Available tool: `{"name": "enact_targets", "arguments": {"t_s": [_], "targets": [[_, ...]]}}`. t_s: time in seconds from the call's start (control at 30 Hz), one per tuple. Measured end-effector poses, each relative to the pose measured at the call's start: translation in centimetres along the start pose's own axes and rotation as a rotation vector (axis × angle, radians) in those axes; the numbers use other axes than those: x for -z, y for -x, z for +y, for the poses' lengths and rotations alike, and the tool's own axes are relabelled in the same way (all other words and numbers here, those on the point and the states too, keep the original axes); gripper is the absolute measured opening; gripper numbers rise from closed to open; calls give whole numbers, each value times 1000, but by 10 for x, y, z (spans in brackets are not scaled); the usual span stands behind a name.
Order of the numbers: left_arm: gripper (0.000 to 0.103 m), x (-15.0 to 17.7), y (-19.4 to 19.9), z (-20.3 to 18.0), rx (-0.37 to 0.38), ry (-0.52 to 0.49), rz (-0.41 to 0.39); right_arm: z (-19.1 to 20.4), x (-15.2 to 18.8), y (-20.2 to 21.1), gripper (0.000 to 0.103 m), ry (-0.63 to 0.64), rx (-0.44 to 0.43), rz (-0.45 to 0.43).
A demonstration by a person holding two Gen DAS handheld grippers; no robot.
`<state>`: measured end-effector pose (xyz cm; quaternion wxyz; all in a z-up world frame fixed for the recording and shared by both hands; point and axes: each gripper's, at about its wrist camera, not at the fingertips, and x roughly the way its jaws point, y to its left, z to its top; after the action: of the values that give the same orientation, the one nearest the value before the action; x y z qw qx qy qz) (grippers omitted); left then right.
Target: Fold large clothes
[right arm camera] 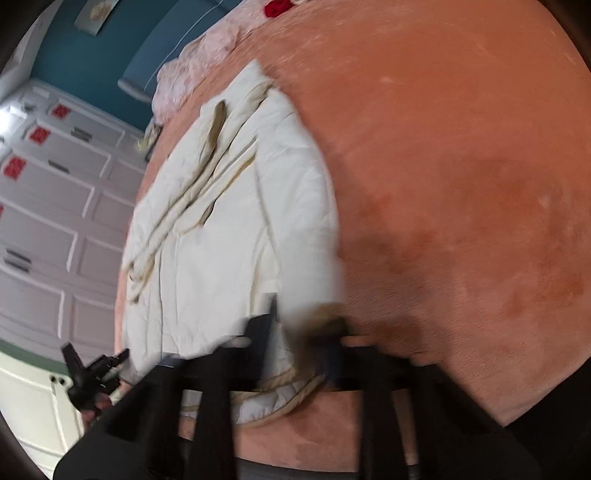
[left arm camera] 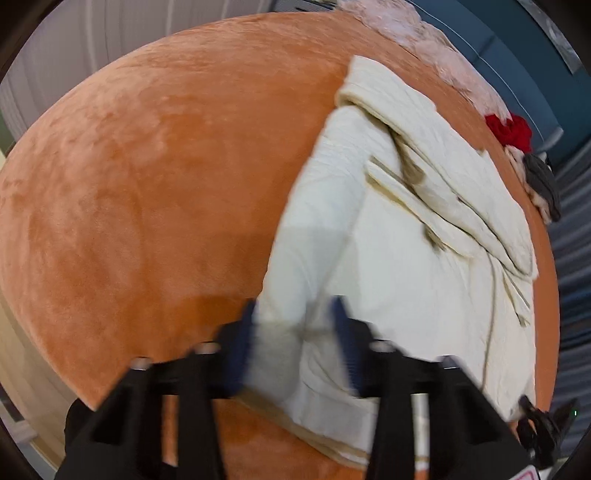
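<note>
left wrist | one cream garment (left arm camera: 388, 236) on orange bedspread (left arm camera: 147, 184) | left gripper (left arm camera: 295, 332) wide, right gripper (right arm camera: 303, 328) wide, both blurred

Bare orange bedspread (left arm camera: 147, 184) beside garment (left arm camera: 369, 258)

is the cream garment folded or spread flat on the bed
Partly folded: the cream garment has layers doubled over along one side, on the orange blanket.

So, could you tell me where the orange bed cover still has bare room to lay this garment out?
The orange cover is bare across the wide stretch beside the cream garment's long edge, the right side in the right wrist view. The far edge is crowded: pink fabric, a red item and a dark object.
</note>
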<state>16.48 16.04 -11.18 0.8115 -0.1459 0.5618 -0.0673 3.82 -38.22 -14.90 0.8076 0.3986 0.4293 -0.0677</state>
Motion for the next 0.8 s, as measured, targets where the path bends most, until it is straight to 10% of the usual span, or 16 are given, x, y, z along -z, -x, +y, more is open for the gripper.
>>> {"name": "enact_targets", "arguments": {"t_s": [0.3,0.53,0.8], "targets": [[6,21,75,-7,66,-86,-81,39,-1,63,3,208,10,-77],[6,102,159,11,48,-253,16,43,56,118,3,462,115,178],[6,136,206,26,59,-165,2,44,83,169,3,354,76,171]]}}
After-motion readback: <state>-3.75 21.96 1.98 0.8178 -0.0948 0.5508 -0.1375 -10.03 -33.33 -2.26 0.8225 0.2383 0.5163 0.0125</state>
